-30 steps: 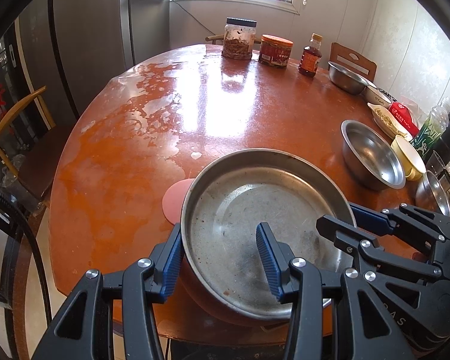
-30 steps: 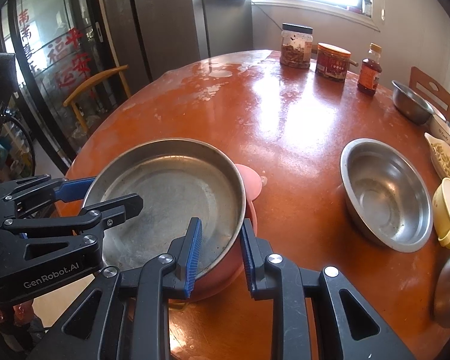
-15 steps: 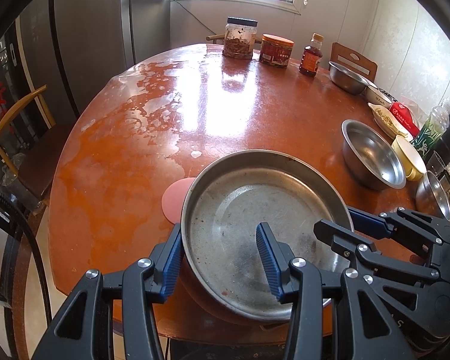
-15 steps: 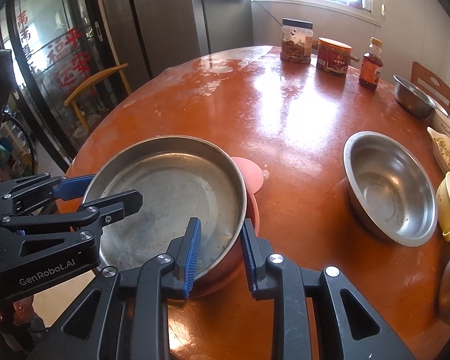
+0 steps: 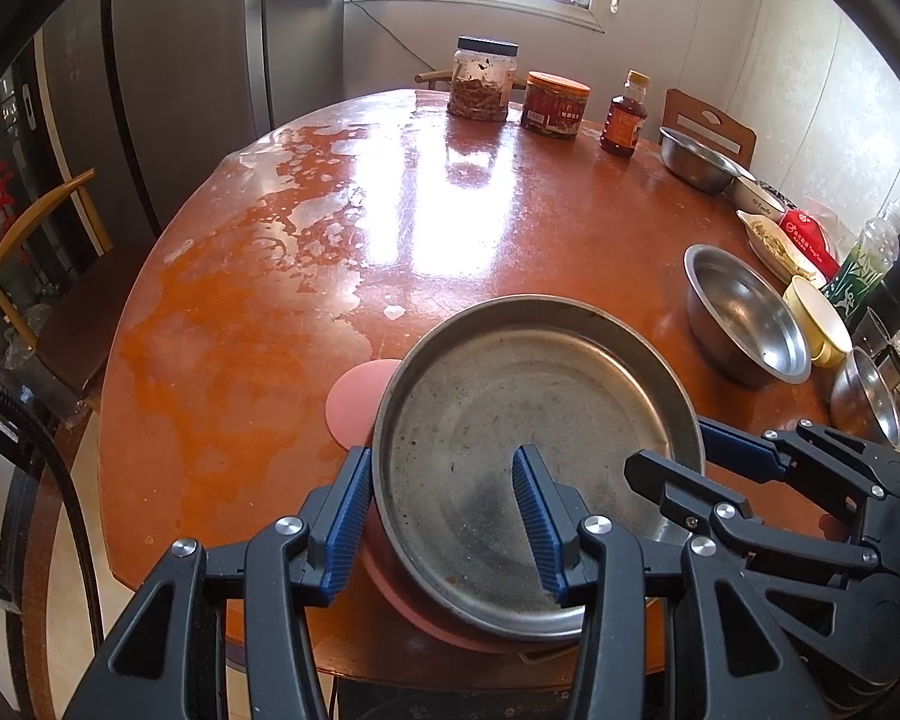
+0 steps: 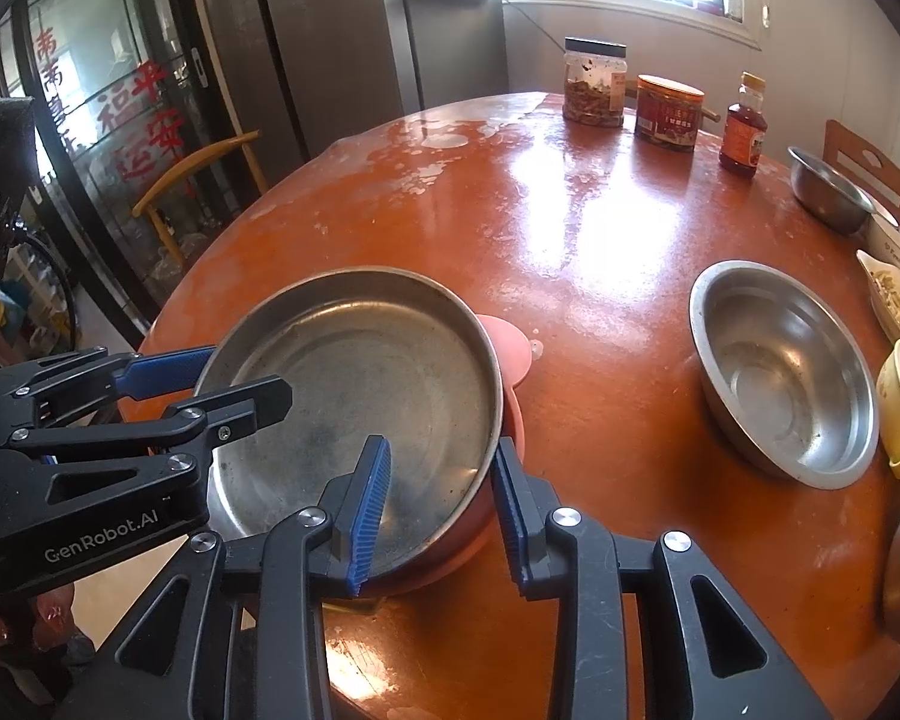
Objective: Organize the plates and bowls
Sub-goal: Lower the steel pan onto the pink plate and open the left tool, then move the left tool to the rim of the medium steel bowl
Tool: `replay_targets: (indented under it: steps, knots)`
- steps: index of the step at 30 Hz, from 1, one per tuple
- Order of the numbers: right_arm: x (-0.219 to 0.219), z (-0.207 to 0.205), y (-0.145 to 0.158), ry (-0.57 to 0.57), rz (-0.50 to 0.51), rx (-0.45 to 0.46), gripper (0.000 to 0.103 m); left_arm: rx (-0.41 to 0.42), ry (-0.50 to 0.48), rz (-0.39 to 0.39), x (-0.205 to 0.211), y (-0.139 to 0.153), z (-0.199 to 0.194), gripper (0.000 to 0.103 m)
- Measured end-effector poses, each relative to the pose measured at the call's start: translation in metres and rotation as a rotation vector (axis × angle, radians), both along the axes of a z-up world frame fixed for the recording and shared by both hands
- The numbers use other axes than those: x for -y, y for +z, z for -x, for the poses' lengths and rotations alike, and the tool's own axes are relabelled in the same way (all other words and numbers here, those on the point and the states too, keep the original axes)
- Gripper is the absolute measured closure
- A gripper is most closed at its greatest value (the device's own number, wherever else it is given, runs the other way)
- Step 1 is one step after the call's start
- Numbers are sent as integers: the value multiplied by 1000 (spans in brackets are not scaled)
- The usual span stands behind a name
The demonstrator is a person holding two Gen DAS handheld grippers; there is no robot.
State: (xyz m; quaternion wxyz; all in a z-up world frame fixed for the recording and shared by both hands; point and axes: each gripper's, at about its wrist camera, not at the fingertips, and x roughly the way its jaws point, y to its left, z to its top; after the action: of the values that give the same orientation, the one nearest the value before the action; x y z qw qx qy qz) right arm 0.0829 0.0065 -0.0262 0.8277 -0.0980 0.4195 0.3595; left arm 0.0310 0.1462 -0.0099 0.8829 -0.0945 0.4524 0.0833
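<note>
A wide, shallow steel plate (image 5: 510, 408) (image 6: 354, 372) rests inside a pink bowl (image 5: 354, 402) (image 6: 510, 348) near the table's front edge. My left gripper (image 5: 441, 468) (image 6: 249, 369) straddles the plate's left rim. One pad is outside the rim and the other well inside, and it is open. My right gripper (image 6: 439, 450) (image 5: 666, 444) straddles the right rim of plate and pink bowl. Its jaws are opening, and the inner pad stands off the plate's wall.
A steel bowl (image 5: 744, 318) (image 6: 786, 372), a yellow cup (image 5: 819, 324) and a smaller steel bowl (image 5: 864, 402) sit to the right. Two jars (image 5: 483, 84) and a bottle (image 5: 624, 117) stand at the far edge with another steel bowl (image 5: 696, 159). A chair (image 5: 36, 240) is on the left.
The right gripper's jaws have spread apart and come off the rim they were pinching. The left gripper and the plate have stayed put.
</note>
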Motion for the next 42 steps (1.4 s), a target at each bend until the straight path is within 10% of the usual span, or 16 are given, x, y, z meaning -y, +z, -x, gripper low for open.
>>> replay_targets:
  steps: [42]
  knots:
    - [128, -15, 61, -303, -155, 146, 43, 115, -92, -68, 69, 58, -19, 52]
